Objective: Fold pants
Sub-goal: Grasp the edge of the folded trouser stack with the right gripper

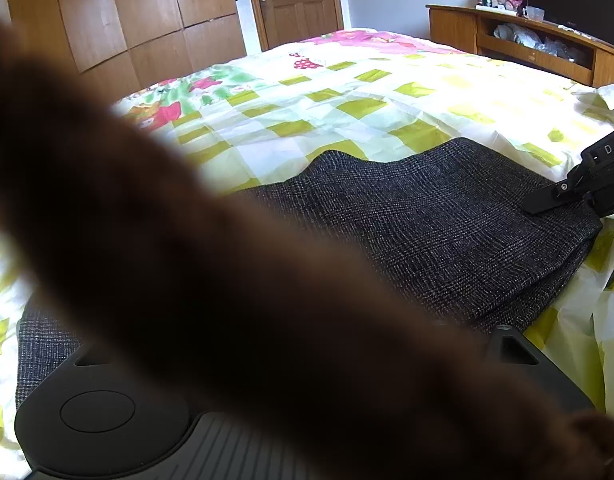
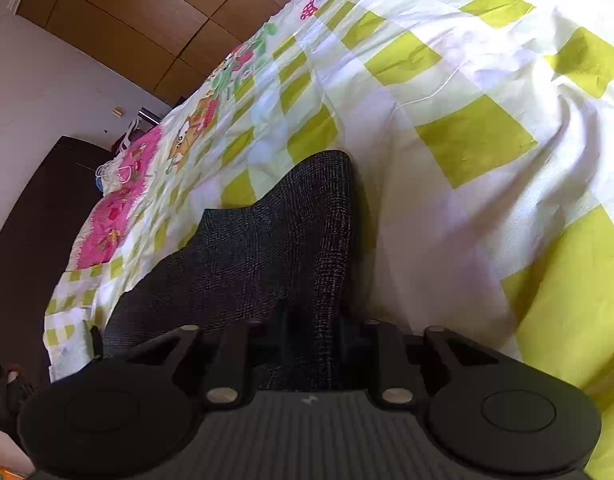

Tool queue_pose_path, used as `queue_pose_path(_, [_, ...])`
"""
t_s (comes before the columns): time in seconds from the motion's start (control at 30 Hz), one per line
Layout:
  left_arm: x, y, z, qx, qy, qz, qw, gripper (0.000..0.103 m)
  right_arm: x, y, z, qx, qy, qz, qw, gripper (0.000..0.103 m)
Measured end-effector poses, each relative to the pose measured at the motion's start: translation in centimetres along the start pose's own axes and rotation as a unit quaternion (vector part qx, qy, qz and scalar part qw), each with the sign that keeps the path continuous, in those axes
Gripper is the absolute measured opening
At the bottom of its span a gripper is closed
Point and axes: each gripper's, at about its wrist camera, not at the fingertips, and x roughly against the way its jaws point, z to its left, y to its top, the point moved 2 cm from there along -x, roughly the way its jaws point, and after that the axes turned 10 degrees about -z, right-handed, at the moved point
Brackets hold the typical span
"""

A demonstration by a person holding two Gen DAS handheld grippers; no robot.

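Blurred brown fabric [image 1: 235, 280] hides the left gripper's fingers in the left wrist view, so its state cannot be told; dark checked pants [image 1: 427, 216] lie folded on the bedspread [image 1: 347, 92]. Right wrist view: the right gripper [image 2: 307, 328] is clamped on the pants [image 2: 267, 248] near the bedspread's [image 2: 467, 120] edge.

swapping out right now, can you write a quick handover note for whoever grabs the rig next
Right tool: shut on the pants, gripping a bunched edge of the dark fabric.
Left tool: its camera is mostly blocked by a blurred brown shape; fingers hidden, state cannot be told.
Pants: on the bed, lying in stacked layers at the right end, so they look at least partly folded.
Left: finish the fold the right tool has in hand, then flatten. Clear the left camera first.
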Motion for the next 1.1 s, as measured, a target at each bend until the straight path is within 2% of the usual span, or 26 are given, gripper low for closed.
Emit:
queue_pose_path(0.1, [0.3,0.0,-0.5,-0.001,-0.008,-0.003,1.0000,0.084,1.1,0.4,0.1,0.011,0.009,-0.016,1.000,0.024])
queue_pose_path(0.23, [0.6,0.1,-1.8,-0.018,-0.036,-0.011,0.9991,0.084,0.5,1.6,-2.2,-0.033,0.001,-0.018,0.999,0.024])
queue_pose_path(0.3, [0.7,0.3,-2.2,-0.028,-0.039,-0.015,0.9987,0.084,0.4,1.8,-2.1,-0.027,0.006,-0.011,1.000,0.025])
queue_pose_path(0.4, [0.8,0.6,-2.0,-0.022,-0.048,-0.021,0.9984,0.085,0.8,1.7,-2.1,-0.040,0.008,-0.011,0.999,0.033])
queue_pose_path(0.53, [1.1,0.5,-1.6,-0.027,-0.042,-0.028,0.9984,0.085,1.4,0.7,-0.7,-0.001,0.011,-0.012,1.000,0.056])
queue_pose_path(0.6, [1.4,0.4,-1.3,-0.034,-0.038,-0.030,0.9983,0.085,1.5,0.1,0.3,0.029,0.007,-0.010,0.999,0.061])
queue_pose_path(0.7, [1.4,0.0,-0.9,-0.040,-0.028,-0.026,0.9985,0.085,1.1,-0.4,1.2,0.069,-0.018,-0.003,0.997,0.061])
queue_pose_path(0.83, [1.6,-0.5,-0.3,-0.028,-0.026,-0.024,0.9990,0.085,1.2,-0.3,1.7,0.087,-0.020,0.009,0.996,0.068])
queue_pose_path(0.9, [1.7,-0.6,-0.3,-0.028,-0.027,-0.027,0.9989,0.085,1.3,-0.6,1.9,0.104,-0.033,0.007,0.994,0.066])
queue_pose_path(1.0, [1.8,-0.5,-0.5,-0.031,-0.029,-0.030,0.9987,0.085,1.2,-1.0,2.3,0.133,-0.070,0.006,0.989,0.034])
queue_pose_path(1.03, [1.8,-0.5,-0.6,-0.032,-0.029,-0.030,0.9986,0.085,1.3,-0.8,2.0,0.125,-0.064,0.006,0.990,0.029])
queue_pose_path(1.1, [2.0,-0.4,-0.5,-0.033,-0.030,-0.032,0.9985,0.085,1.8,0.4,1.0,0.088,-0.046,-0.001,0.995,0.026])
